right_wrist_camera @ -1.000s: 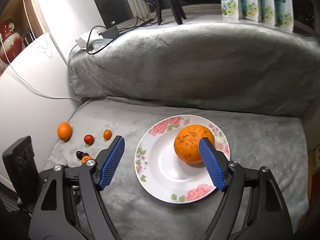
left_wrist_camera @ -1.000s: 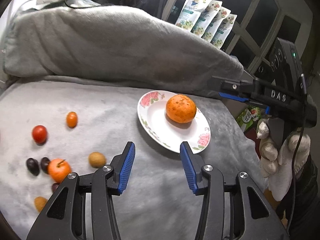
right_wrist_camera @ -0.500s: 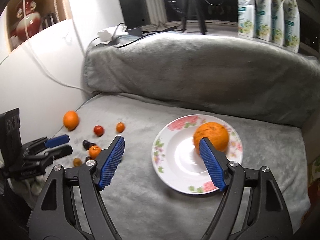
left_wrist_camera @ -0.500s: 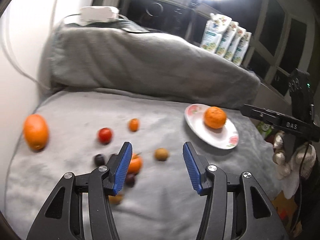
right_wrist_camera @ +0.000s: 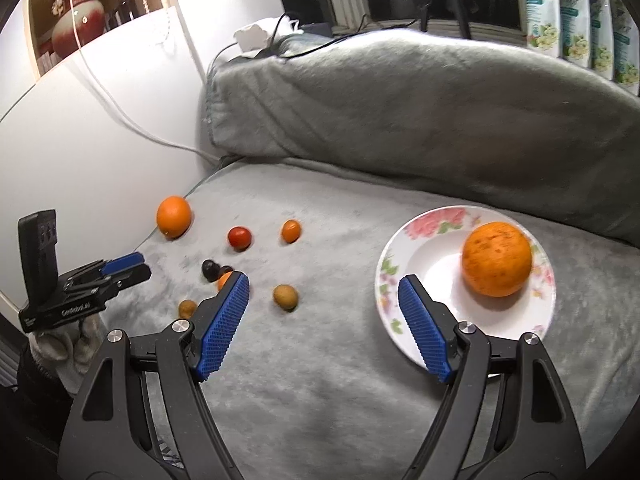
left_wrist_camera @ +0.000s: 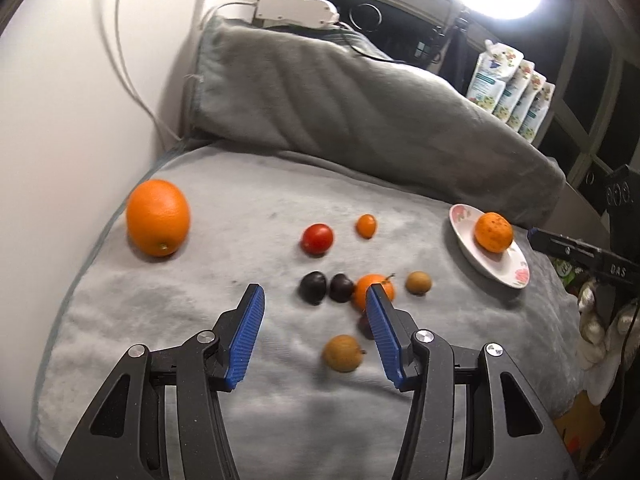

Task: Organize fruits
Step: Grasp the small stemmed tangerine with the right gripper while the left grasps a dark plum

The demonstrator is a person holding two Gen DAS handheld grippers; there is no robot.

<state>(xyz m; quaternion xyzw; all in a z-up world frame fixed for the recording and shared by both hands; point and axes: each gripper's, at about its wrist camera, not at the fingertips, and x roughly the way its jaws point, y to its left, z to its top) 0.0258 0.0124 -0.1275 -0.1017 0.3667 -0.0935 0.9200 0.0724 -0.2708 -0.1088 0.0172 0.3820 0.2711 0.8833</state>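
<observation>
1. Grey blanket (left_wrist_camera: 280,380) covers the whole work surface, with a grey cushion (right_wrist_camera: 400,100) behind it and a white wall to the left.
2. My left gripper (left_wrist_camera: 314,334) tilts down over the blanket, jaws apart and having just been opening, with nothing clamped; a small brown fruit (left_wrist_camera: 342,353) lies on the cloth below the gap.
3. My right gripper (right_wrist_camera: 322,320) also points downward, jaws wide apart and empty, its right finger over the rim of the plate (right_wrist_camera: 404,248).
4. A gloved hand (right_wrist_camera: 60,348) carries the left gripper, seen at the left edge of the right wrist view.
5. One mottled orange (right_wrist_camera: 496,258) sits on the plate.
6. Left of the plate I count a second brown fruit (right_wrist_camera: 285,296), one small stemmed orange fruit (left_wrist_camera: 366,286) partly behind my left finger, two dark plums (left_wrist_camera: 313,287) side by side, and one dark fruit (left_wrist_camera: 365,324) mostly hidden.
7. Further left of the plate: one red tomato (left_wrist_camera: 317,238), one kumquat (left_wrist_camera: 367,225).
8. Farthest from the plate, near the wall, lies one large orange (left_wrist_camera: 158,217).
9. Four pouches (left_wrist_camera: 512,92) stand behind the cushion.
</observation>
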